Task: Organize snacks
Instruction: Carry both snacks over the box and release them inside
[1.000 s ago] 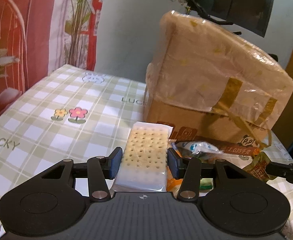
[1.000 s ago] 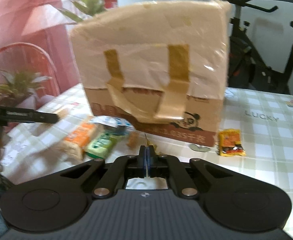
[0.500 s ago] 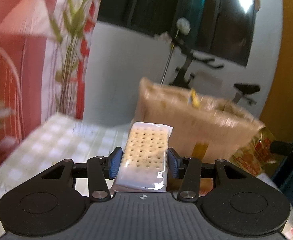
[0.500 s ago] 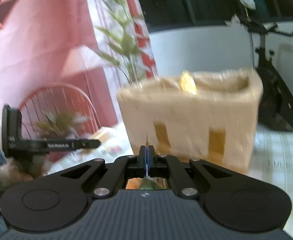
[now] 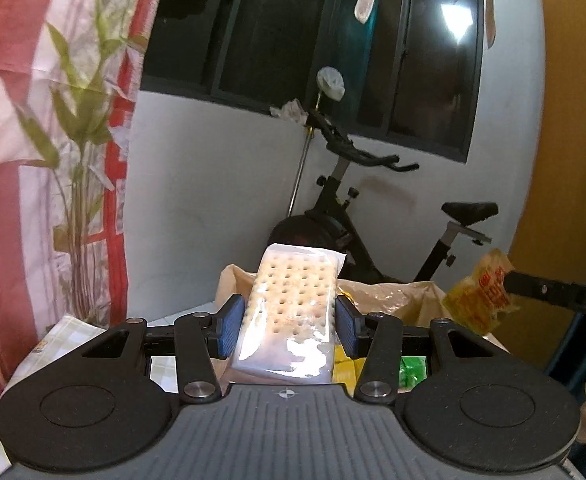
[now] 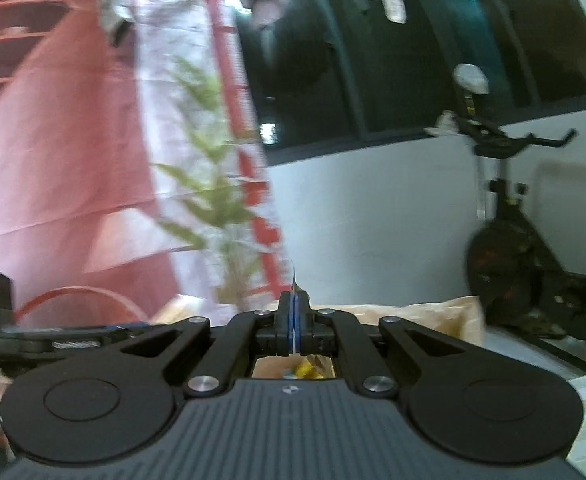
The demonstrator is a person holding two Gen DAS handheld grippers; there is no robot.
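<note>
Now, left gripper (image 5: pixel 291 326): its blue pads (image 5: pixel 230 326) are pressing on both long sides of a cracker pack (image 5: pixel 293 312), holding it up over the box (image 5: pixel 389 304).
Cracker pack: it is lying flat between the fingers, clear wrapper shining at the near end, far end pointing toward the exercise bike (image 5: pixel 357 216).
Right gripper (image 6: pixel 294 320): its fingers are squeezing together on the thin edge of a yellow packet (image 5: pixel 481 298); in the left view the packet is hanging at the tip of that gripper, above the right side of the box.
Box: its plastic-lined open top is showing below both grippers, with yellow and green snacks (image 5: pixel 411 372) lying inside.
Table (image 5: pixel 69 332): a checked cloth corner is peeking out at lower left.
Background: a plant curtain (image 5: pixel 53 140) is hanging on the left.
</note>
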